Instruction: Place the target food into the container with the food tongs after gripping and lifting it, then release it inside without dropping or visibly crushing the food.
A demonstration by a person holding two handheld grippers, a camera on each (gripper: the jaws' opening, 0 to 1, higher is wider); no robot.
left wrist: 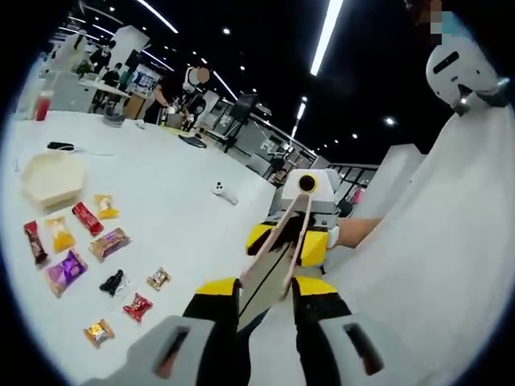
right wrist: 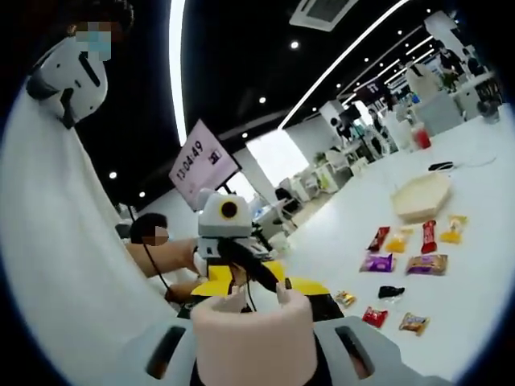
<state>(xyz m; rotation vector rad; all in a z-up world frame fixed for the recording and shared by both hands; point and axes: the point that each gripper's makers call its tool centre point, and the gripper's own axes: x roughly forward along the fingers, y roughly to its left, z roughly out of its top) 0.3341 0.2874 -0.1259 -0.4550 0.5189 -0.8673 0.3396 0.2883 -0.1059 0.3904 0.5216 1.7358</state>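
Beige food tongs [left wrist: 273, 257] run from my left gripper [left wrist: 265, 285], whose black and yellow jaws are shut on them, up to my right gripper [left wrist: 294, 241]. In the right gripper view, the tongs' pale pinkish end [right wrist: 251, 334] sits between my right gripper's [right wrist: 251, 322] jaws, and a dark length reaches to the left gripper [right wrist: 241, 281]. Both are held in the air off the table. Several wrapped snacks lie on the white table [left wrist: 169, 185], among them a red one [left wrist: 87, 217] and a purple one [left wrist: 66, 269] [right wrist: 376, 261]. A beige hexagonal container [left wrist: 52, 178] [right wrist: 421, 195] stands beyond them.
A person in white [left wrist: 451, 241] [right wrist: 56, 241] stands close behind the grippers. A small white object [left wrist: 224, 192] and a black cable [left wrist: 60, 146] lie on the table. A red cup [left wrist: 42, 104] [right wrist: 420, 137] stands at the far end. Desks and people fill the background.
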